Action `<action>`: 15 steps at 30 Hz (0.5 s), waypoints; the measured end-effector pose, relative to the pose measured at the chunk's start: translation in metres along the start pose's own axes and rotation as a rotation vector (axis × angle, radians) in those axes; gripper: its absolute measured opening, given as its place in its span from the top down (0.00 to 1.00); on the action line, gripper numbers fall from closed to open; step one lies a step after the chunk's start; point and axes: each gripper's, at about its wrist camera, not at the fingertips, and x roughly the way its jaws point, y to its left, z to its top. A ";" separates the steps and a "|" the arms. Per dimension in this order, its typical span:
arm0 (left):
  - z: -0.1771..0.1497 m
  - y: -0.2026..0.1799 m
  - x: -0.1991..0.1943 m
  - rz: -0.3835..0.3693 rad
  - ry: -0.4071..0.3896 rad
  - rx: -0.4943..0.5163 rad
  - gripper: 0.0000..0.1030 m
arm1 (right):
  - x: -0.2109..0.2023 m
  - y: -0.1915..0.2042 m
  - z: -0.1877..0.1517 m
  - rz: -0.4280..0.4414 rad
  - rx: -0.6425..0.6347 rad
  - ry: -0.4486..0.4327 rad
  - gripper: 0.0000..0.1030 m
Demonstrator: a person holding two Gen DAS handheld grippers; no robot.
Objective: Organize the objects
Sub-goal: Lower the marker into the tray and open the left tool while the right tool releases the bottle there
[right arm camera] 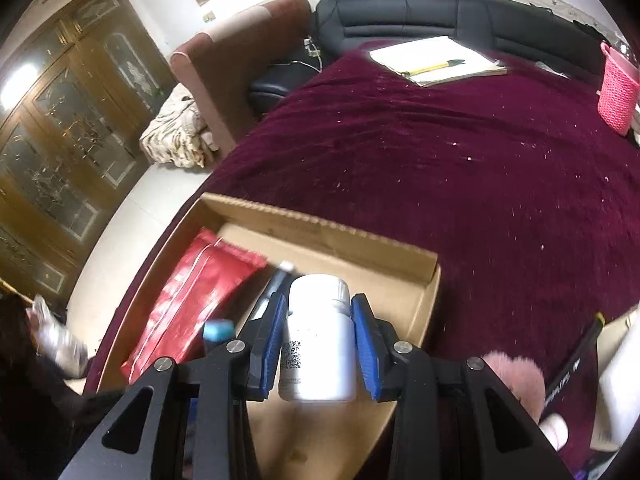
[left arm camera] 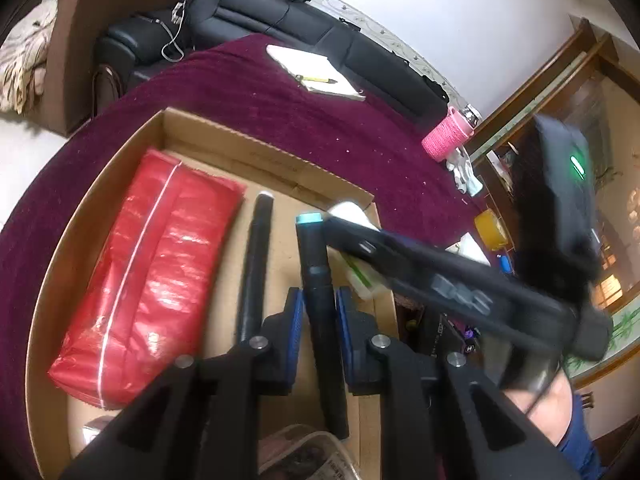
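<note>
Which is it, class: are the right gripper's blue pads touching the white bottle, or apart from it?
Touching. The right wrist view shows the right gripper with a blue pad pressed against each side of the white bottle, no gap visible.

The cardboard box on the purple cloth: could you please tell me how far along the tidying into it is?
Done: a red pouch and a black pen already lie in the cardboard box. In hand: the left tongs grip a dark marker with a teal cap, and the right tongs hold a white pill bottle, both over the box. Left: release both; a yellow item and small clutter remain outside.
</note>
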 end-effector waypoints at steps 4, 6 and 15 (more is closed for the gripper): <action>-0.003 -0.007 0.002 0.011 0.000 0.024 0.84 | 0.011 -0.006 0.002 -0.006 0.019 0.018 0.64; -0.004 -0.008 0.005 0.014 0.010 0.032 0.84 | 0.014 -0.008 0.001 -0.008 0.022 0.023 0.64; -0.009 -0.011 0.020 0.015 0.042 0.035 0.84 | 0.010 -0.008 -0.001 0.018 0.024 0.023 0.62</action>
